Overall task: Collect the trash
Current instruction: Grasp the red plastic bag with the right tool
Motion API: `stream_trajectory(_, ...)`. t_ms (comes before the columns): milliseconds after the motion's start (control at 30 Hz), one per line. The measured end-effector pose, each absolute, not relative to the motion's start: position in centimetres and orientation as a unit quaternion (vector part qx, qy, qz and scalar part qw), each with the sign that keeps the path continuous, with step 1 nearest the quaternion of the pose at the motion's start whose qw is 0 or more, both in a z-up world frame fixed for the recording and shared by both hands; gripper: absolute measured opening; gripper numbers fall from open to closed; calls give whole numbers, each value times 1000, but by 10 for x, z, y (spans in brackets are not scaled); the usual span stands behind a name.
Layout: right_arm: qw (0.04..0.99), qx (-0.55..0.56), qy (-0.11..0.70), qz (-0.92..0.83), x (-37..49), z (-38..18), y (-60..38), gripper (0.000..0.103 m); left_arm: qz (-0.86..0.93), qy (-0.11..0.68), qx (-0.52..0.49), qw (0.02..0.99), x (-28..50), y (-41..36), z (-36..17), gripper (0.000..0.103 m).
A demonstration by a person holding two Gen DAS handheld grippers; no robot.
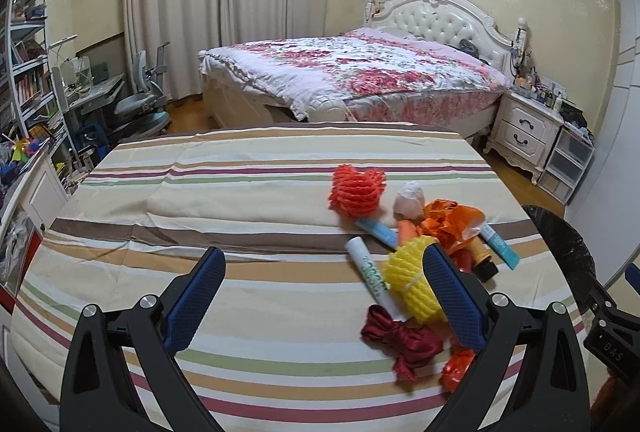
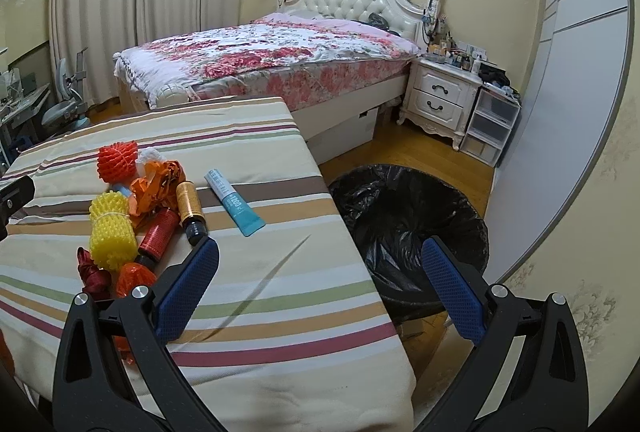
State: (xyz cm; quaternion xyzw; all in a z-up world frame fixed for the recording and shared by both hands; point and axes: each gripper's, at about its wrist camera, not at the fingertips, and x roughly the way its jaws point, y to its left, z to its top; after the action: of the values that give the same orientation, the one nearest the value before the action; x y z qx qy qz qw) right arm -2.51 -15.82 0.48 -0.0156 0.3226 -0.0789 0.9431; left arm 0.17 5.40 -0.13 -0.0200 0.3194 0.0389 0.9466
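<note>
A striped counter (image 1: 248, 200) stands in a bedroom, with a floral bed (image 1: 352, 68) beyond it. The trash lies in a loose heap on the counter's right side: an orange foam net (image 1: 356, 192) farthest away, a yellow foam net (image 1: 412, 284) nearer, and a dark red ribbon (image 1: 400, 340) nearest of all. Among them are orange wrappers (image 1: 452, 220), a gold bottle (image 2: 190, 206), a red bottle (image 2: 160, 236) and a white tube (image 1: 368, 272). A blue tube (image 2: 236, 202) lies a little apart, to the right of the heap.

The left claw (image 1: 324, 296) is spread wide and empty — its right finger hangs just in front of the yellow net. The right claw (image 2: 320, 292) is also wide and empty, straddling the counter's right edge. Just beside that edge, on the wooden floor, stands a bin (image 2: 412, 220) lined with a black bag.
</note>
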Motion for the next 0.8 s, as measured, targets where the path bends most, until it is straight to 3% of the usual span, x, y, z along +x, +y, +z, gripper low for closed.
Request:
stream_trajectory(67,942,-13,329,-66,-24,4,-152,93,48,321,-15,946,1,66,-2,96)
stream_trajectory(133,939,-12,340,-49,-23,2,-144,77,60,322,-4,945,-2,76,-4,94)
stream_trajectory(300,931,-24,365,2,-20,-7,-112,73,63,347,-5,936,-5,101,-12,77)
stream_trajectory(633,911,-68,401,61,-20,-26,-57,71,65,374,-30,924,-12,134,-29,78)
stream_trajectory(700,907,-70,410,68,-19,-30,-54,59,62,378,-32,923,-10,134,-31,78)
stream_trajectory(733,903,-69,419,73,-18,-33,-53,48,60,380,-33,923,-10,133,-32,78)
stream_trajectory(800,897,-62,430,82,-17,-37,-54,44,56,383,-34,921,-10,131,-34,78)
